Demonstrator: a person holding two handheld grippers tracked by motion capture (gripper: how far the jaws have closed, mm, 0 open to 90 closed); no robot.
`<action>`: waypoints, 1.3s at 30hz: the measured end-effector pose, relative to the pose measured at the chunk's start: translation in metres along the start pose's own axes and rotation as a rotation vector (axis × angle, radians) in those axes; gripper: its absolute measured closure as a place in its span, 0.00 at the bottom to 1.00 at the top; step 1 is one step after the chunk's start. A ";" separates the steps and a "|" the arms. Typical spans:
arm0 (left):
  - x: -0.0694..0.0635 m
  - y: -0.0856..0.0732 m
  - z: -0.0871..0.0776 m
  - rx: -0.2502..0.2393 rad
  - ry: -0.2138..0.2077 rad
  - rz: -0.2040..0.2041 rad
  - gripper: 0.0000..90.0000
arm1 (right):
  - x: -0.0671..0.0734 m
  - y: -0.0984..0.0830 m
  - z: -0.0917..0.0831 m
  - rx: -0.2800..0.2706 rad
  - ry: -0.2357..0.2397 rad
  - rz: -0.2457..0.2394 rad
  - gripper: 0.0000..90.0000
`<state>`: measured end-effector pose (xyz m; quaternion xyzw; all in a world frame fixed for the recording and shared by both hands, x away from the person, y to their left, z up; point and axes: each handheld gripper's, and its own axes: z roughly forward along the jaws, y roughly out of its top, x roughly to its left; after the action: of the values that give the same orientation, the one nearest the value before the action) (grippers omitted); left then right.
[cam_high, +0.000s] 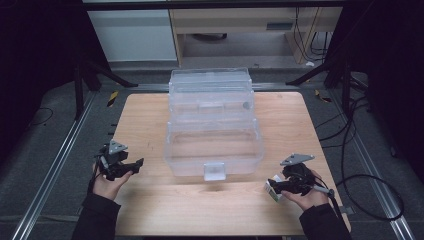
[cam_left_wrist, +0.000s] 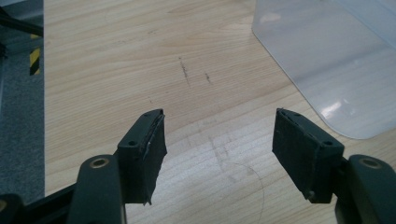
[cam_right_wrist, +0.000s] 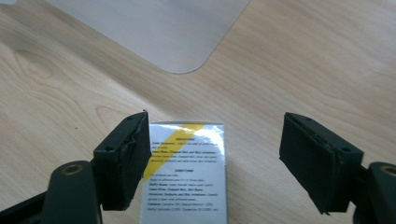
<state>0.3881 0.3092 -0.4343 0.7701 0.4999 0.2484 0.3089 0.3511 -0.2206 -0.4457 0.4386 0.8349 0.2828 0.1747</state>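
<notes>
High view: I'm at a wooden table (cam_high: 150, 205), a gripper in each hand. My left gripper (cam_high: 120, 162) sits by the table's left edge w/ its jaws aimed right, toward the clear plastic box (cam_high: 214, 145). That box stands mid-table, lid swung up at the back, white latch on the front wall facing me. My right gripper (cam_high: 276, 189) is at the front right, jaws pointing left, and a small white carton (cam_high: 273, 192) sits right at their tips, on the wood, near the box's front right corner but apart from it.

Left gripper view: my jaws are spread wide w/ nothing between them, just bare wood w/ a few dark scuffs. A rounded corner of the clear box shows at upper right, well ahead of the tips.

Right gripper view: jaws open here too. The carton lies flat on the table btwn them, printed face up, yellow diagonal stripe and fine black text I can't read. It lies close against my left-hand pad in this view, maybe touching, can't tell for sure; there's a clear gap of wood btwn the carton and the other pad, so no squeeze on it. A rounded corner of the box is ahead at the top.
</notes>
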 end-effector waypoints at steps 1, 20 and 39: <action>0.001 0.000 -0.001 0.001 0.002 -0.002 0.37 | 0.001 -0.001 0.001 0.010 0.000 -0.004 0.28; 0.004 -0.003 0.005 0.042 -0.010 -0.012 0.35 | 0.007 -0.003 0.011 0.088 0.051 -0.039 0.48; 0.003 -0.003 0.008 0.073 -0.006 0.010 0.35 | 0.010 -0.005 0.018 0.180 0.049 -0.074 0.46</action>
<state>0.3926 0.3116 -0.4416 0.7841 0.5039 0.2289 0.2809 0.3522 -0.2092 -0.4638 0.4143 0.8766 0.2107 0.1247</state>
